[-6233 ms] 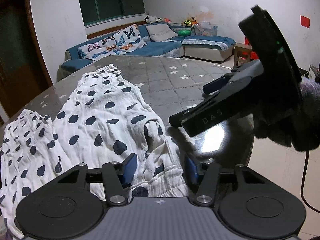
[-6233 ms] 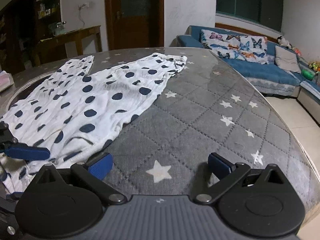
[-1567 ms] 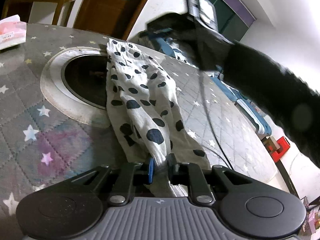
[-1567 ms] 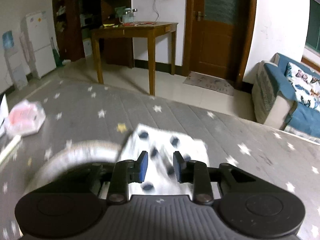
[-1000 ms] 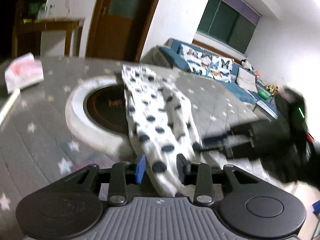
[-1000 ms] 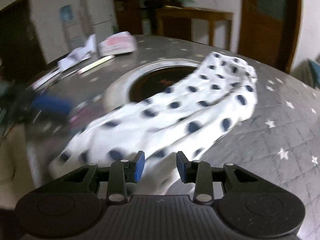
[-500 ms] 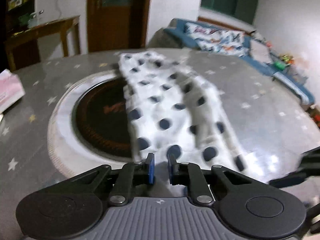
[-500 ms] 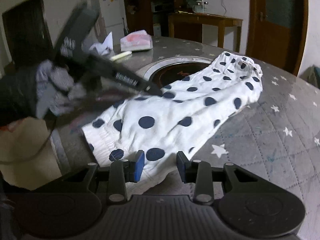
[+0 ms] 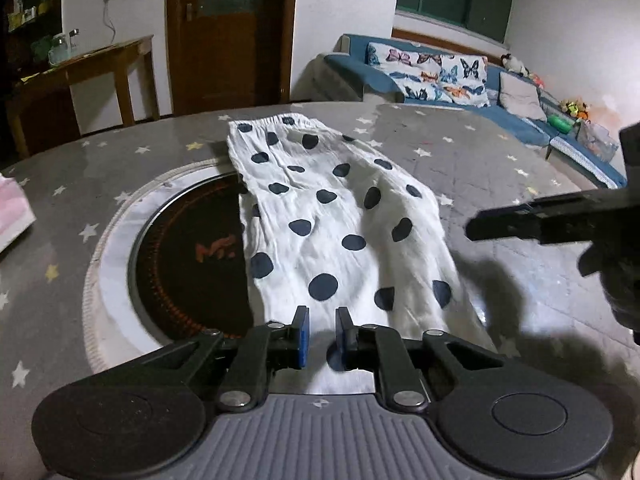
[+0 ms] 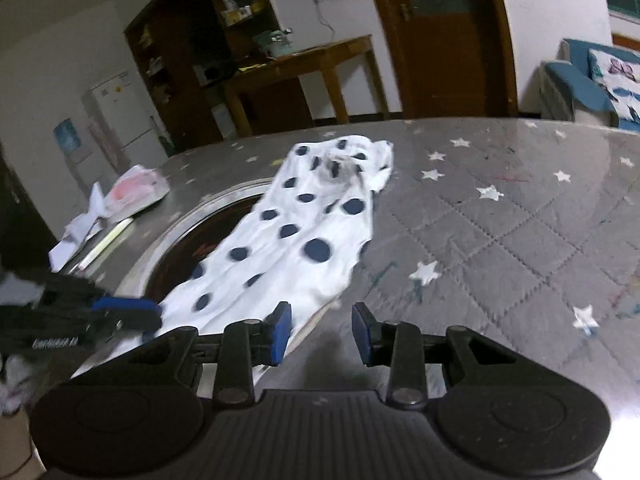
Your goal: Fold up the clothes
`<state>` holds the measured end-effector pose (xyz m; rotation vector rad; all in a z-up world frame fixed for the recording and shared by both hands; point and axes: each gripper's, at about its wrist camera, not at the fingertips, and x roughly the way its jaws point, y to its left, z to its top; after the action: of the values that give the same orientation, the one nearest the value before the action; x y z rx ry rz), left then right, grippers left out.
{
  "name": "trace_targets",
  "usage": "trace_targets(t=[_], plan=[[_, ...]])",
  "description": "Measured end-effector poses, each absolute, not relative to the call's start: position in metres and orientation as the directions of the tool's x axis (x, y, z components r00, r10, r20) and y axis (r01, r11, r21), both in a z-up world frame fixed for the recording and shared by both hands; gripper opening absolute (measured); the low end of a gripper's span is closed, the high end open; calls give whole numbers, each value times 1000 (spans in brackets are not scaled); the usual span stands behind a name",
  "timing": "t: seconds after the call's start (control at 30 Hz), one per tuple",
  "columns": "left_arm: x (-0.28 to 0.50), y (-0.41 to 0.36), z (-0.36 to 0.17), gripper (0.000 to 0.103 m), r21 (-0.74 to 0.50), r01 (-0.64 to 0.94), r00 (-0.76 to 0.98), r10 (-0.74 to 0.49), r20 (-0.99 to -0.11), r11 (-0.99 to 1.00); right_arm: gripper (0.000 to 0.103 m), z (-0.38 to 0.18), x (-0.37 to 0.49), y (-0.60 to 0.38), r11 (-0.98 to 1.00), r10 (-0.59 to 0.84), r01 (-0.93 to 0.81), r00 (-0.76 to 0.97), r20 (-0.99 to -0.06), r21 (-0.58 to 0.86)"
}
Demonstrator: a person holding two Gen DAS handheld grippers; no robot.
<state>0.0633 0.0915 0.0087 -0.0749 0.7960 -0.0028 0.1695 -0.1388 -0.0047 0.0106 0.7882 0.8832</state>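
The spotted trousers lie folded lengthwise in a long strip on the grey starred counter, one long edge overlapping the round dark hob set into it, the elastic waistband at the far end. The left claw is at the strip's near end, its blue pads drawn close together with the white cloth pinched between them. The right claw hangs over the counter just beside the strip's near edge, its pads parted and nothing between them; the cloth lies just to the left of its left pad. A pink-and-white packet and papers lie on the counter beyond the hob.
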Motion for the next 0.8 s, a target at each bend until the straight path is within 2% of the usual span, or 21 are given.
trace_targets(t=[0.23, 0.33, 0.37, 0.47, 0.63, 0.73, 0.8], plan=[[81, 94, -5, 15, -79, -26, 674, -41, -737, 996, 33, -31, 195, -128, 617, 751, -659, 332, -570, 430], [84, 94, -8, 15, -76, -23, 669, -42, -742, 997, 17, -36, 199, -123, 589, 780, -658, 311, -543, 469], [85, 93, -8, 15, -75, -23, 670, -40, -741, 997, 8, -36, 199, -123, 586, 783, -656, 308, -540, 475], [85, 93, -9, 15, -72, -25, 671, -36, -741, 997, 4, -30, 194, -126, 593, 780, -664, 335, -528, 455], [83, 91, -9, 16, -40, -18, 674, -18, -738, 999, 3, 1, 181, -150, 647, 735, -678, 433, -522, 348], [82, 91, -9, 16, -28, -15, 678, -10, -735, 1000, 3, -4, 181, -153, 707, 652, -656, 461, -602, 263], [80, 91, -8, 16, -17, -17, 678, -2, -735, 1000, 3, -8, 183, -156, 731, 624, -635, 473, -622, 250]])
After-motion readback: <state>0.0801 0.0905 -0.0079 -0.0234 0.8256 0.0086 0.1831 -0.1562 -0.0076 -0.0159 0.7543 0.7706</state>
